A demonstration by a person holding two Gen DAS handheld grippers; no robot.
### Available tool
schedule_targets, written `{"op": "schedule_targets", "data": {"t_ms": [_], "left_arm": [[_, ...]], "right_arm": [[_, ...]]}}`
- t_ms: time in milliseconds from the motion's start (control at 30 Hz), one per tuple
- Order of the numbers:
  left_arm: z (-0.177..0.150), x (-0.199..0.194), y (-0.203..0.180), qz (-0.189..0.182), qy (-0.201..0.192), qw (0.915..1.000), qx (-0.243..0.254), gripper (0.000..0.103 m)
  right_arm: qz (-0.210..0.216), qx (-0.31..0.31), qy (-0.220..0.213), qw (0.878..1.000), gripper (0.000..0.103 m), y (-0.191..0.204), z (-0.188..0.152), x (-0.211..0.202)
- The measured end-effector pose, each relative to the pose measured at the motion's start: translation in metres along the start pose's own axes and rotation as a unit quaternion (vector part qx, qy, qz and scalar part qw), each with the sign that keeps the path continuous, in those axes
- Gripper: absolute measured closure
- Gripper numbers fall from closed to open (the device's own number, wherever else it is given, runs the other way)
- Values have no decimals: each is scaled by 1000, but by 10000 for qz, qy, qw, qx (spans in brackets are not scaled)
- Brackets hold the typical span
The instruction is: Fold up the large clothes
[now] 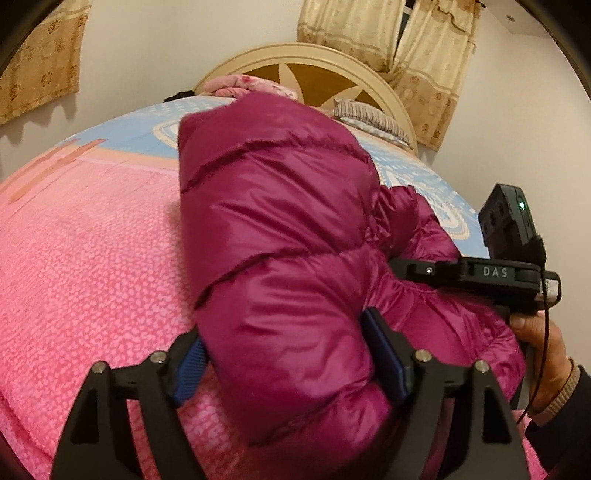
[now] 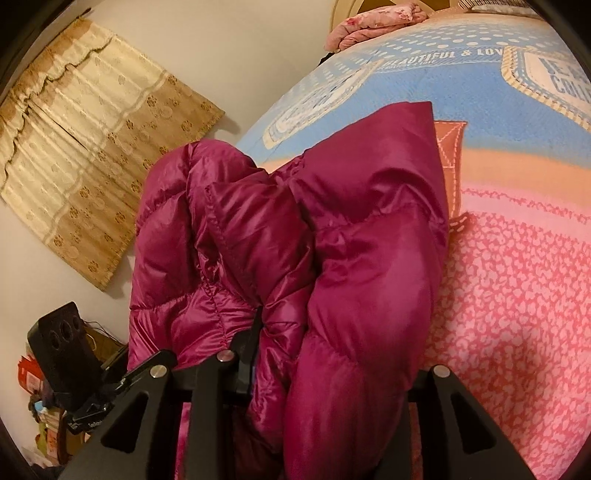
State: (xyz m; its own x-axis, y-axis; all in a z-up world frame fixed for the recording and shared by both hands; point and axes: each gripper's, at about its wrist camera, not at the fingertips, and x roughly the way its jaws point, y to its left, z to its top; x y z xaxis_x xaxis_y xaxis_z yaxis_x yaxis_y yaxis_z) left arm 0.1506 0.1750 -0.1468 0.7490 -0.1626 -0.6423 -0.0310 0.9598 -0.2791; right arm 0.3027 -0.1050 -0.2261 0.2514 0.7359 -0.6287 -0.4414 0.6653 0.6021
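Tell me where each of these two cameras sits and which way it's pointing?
Left wrist view: rides on the left tool, looking along the bed toward the headboard; its fingers clamp the magenta puffer jacket; the person's right hand shows holding the other tool.
Right wrist view: rides on the right tool, looking across the bed toward a curtain; jacket fills its fingers; the left tool's body appears at lower left.
Shared: jacket, bedspread, folded pink bedding.

Plain off-white walls [image 1: 155, 40], warm indoor light. Beige patterned curtains [image 1: 424, 48]. Arched cream wooden headboard [image 1: 388, 99], striped pillow [image 1: 369, 118], folded pink floral quilt [image 2: 373, 22]. Pink-and-blue printed bedspread [image 1: 92, 236]. Cluttered boxes [image 2: 33, 373] low by wall.
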Motion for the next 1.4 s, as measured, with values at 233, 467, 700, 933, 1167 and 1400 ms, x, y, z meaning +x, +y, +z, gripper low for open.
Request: {"op": "schedule_targets", "data": {"t_ms": [233,467,700,933,1167,1400], "left_arm": [[-1,-50,-1,505,-586,9969,166,7],[3,-101,-7,1080,-1152,9869,324,0],[10,-130,-36,1109,-1569,9800,522,0],[14,-145,-44,1053,-1763,9768,602,0],[17,-153,-45,1112,-1892,9737,613,0],[18,-151,-44,1133,-1898,9734,606,0]], "right_arm": [[-158,95,-389,9991,35,-2,-1,-29],[-944,-321,-1136,9885,32,30,-9,-97],[-1431,-1059,-1935,9648,25,100,-38,-153],[-1611,-1510,-2254,9489,22,139,-58,-168],[-1646,-1616,-2297,9455,20,151,-66,-173],[-1694,-1696,-2275,9438,19,155,-71,-170]]}}
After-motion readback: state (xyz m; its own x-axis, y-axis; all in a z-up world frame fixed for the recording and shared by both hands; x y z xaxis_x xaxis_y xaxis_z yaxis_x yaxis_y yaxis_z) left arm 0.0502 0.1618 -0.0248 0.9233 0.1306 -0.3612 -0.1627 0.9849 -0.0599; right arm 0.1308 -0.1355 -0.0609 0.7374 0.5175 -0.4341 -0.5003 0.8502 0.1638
